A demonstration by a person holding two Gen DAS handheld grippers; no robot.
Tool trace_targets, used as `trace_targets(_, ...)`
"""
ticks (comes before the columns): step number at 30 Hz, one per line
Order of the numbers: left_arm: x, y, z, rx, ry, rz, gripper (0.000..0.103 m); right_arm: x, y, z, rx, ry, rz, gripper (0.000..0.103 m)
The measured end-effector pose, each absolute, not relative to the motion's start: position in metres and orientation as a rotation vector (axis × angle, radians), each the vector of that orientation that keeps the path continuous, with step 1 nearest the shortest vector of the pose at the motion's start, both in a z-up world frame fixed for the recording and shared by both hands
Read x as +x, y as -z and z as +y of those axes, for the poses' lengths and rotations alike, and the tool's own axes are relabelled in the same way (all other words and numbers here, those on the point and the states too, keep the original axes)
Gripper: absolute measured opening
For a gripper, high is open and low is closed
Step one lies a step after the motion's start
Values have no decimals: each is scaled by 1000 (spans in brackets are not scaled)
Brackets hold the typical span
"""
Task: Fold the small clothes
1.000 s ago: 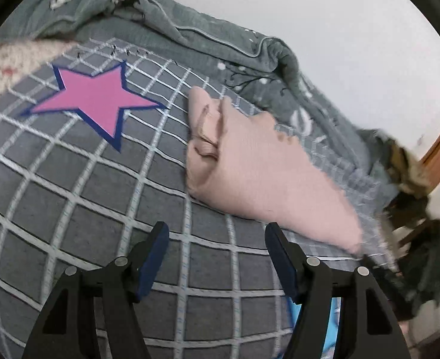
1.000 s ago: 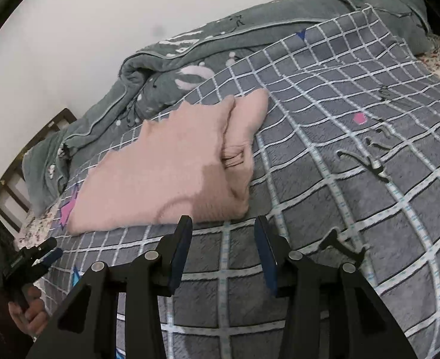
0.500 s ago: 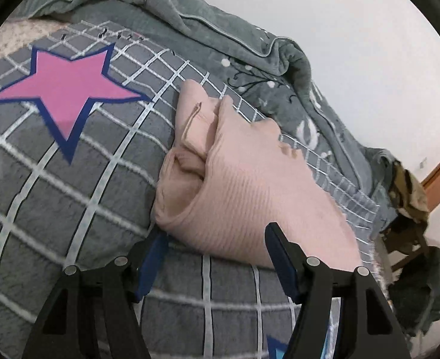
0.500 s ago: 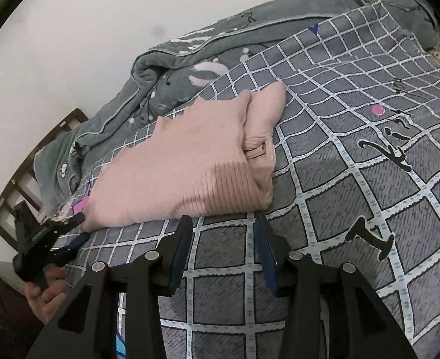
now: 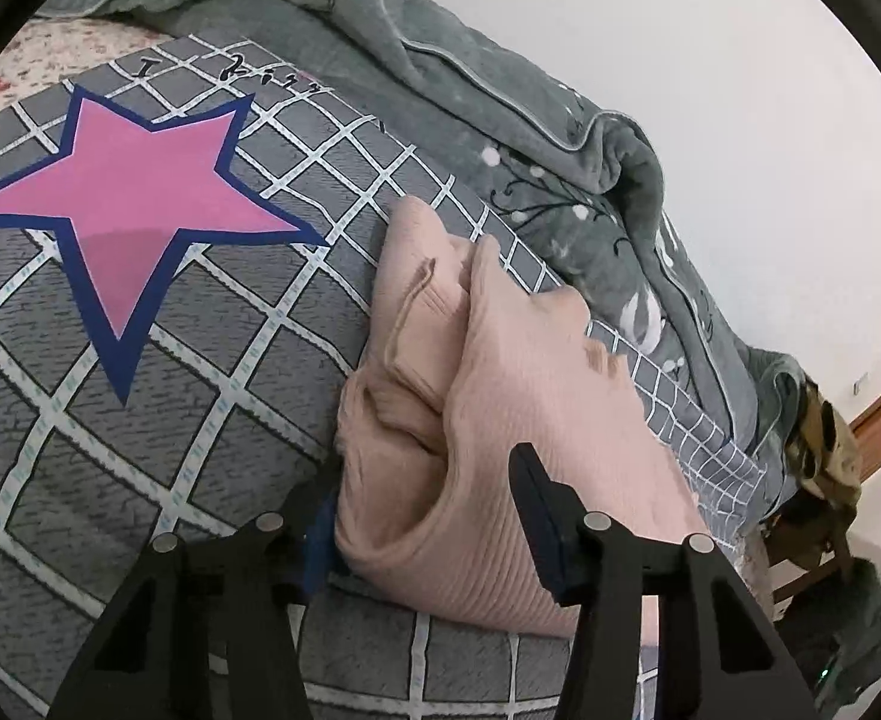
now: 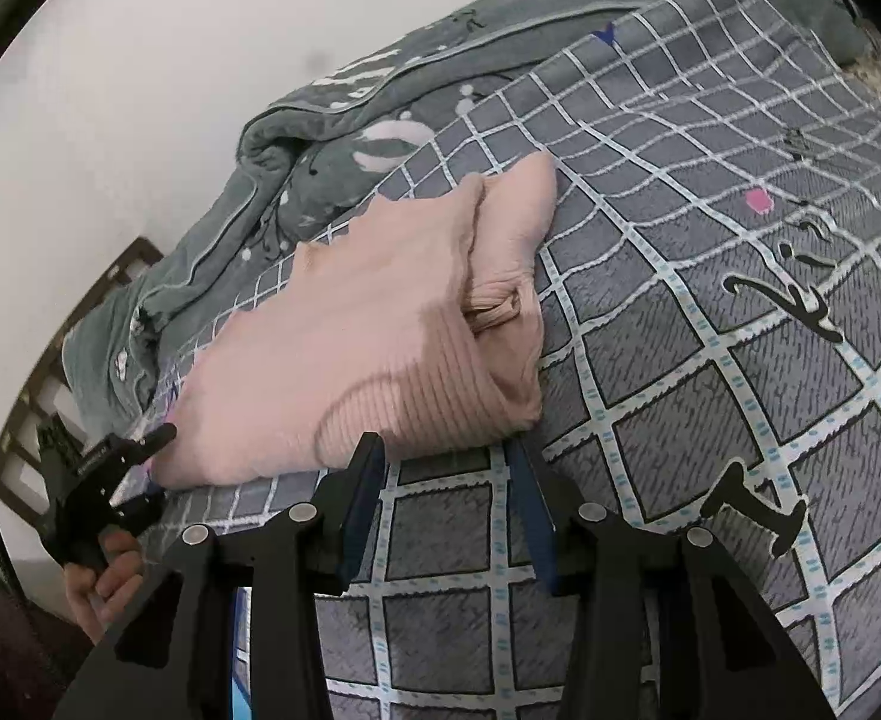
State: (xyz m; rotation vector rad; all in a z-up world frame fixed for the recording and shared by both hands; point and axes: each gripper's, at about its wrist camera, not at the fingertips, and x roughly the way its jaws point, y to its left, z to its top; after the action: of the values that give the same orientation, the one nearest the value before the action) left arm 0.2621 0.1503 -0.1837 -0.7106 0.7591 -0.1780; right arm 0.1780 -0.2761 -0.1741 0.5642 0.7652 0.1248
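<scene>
Left claw jaws are closing around pink sweater corner, not yet clamping; right claw is hovering apart at its hem.

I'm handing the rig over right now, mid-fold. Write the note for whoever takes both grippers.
Left gripper: jaws have just been closing around the near corner of the pink knit garment; the cloth sits between them, but a firm pinch is not confirmed.
Right gripper: open, empty, tips at the garment's near ribbed edge, not gripping.
Garment: lying on the grey checked blanket, already folded over at least once, with layers stacked along one side.
Rumpled grey-green quilt lies behind it.
Left to do: secure both near corners, likely make the next fold, then flatten.
</scene>
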Motion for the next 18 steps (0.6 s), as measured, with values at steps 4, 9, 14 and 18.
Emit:
trace_targets(4,266,183,147,-705,172,767,49,177,175,-278,599,-107,756,44)
trace_targets(9,268,183,147,-712,176,773,49,187,176,-277,629,-71,739,44)
trace_targets(14,268,183,147,-710,187,778,49,205,176,-283,691,-38,731,43)
trace_targets(18,266,183,146,-698,185,784,45,219,178,-284,713,-19,733,40)
